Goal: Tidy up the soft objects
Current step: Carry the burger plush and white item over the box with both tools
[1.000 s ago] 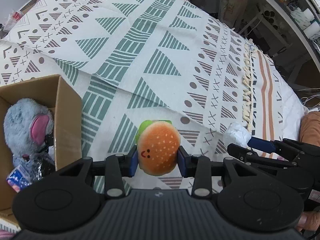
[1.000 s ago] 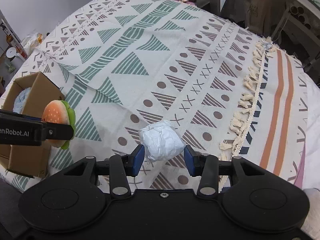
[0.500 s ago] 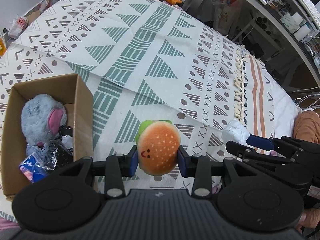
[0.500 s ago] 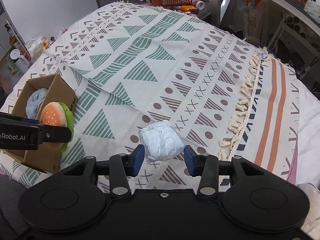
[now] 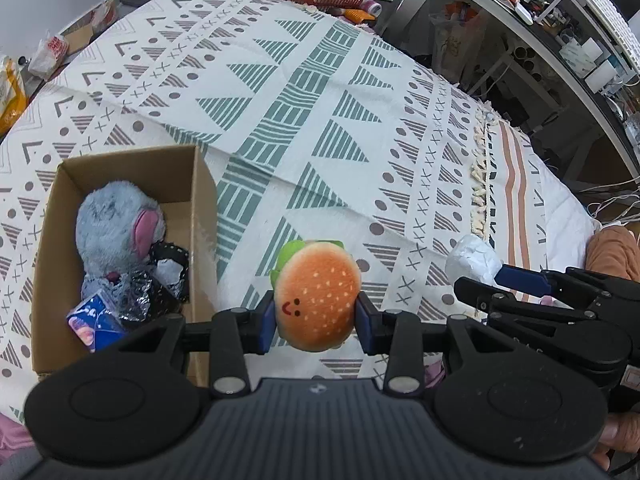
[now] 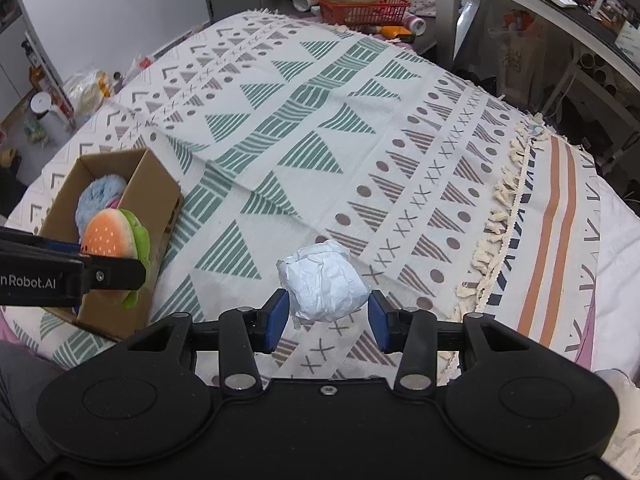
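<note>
My left gripper is shut on a plush hamburger with a smiling face, held above the patterned bedspread just right of an open cardboard box. Inside the box lie a grey plush toy, crinkled black wrapping and a small blue packet. My right gripper is shut on a crumpled white paper ball, also held over the bedspread. In the right wrist view the hamburger and left gripper hang at the box's near corner. The paper ball shows at the right in the left wrist view.
The bedspread has green triangles and a tasselled edge to the right. A red basket with bowls stands beyond the far end. Shelves and desk clutter line the right. Bags lie on the floor at the left.
Both grippers have risen and pulled back with their loads, so more of the bed and box shows. The box interior is now fully visible to the left gripper.
</note>
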The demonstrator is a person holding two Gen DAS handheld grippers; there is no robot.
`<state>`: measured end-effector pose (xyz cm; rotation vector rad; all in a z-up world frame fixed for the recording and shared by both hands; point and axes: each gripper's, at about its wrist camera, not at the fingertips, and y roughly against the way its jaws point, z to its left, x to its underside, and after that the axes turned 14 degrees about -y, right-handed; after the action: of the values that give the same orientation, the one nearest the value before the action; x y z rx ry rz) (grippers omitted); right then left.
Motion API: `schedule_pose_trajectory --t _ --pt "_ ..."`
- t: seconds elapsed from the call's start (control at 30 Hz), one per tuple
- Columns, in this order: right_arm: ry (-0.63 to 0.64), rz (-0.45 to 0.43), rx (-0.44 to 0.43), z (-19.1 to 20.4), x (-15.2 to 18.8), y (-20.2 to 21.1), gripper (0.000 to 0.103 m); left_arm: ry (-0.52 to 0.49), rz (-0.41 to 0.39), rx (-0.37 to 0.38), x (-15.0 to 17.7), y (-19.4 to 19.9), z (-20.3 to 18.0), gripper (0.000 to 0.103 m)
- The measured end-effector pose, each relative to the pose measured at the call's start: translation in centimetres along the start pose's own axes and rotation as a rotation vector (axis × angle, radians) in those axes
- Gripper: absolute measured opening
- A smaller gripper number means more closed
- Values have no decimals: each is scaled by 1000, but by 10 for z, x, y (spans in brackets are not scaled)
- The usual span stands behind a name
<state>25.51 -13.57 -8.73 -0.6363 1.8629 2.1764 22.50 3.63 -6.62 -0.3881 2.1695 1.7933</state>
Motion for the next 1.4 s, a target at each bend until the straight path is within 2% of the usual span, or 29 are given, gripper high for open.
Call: schedule_pose_trajectory --t 0.67,1.03,1.3,1.4 --pt "86 70 92 54 7 -23 43 101 -23 12 21 6 71 39" --pt "158 95 84 103 1 -29 43 183 -2 26 38 -2 118 39" --pt "249 119 51 140 -8 -24 43 228 22 69 52 -14 131 40" --pt "310 135 37 154 -11 -23 43 250 32 83 56 -18 135 43"
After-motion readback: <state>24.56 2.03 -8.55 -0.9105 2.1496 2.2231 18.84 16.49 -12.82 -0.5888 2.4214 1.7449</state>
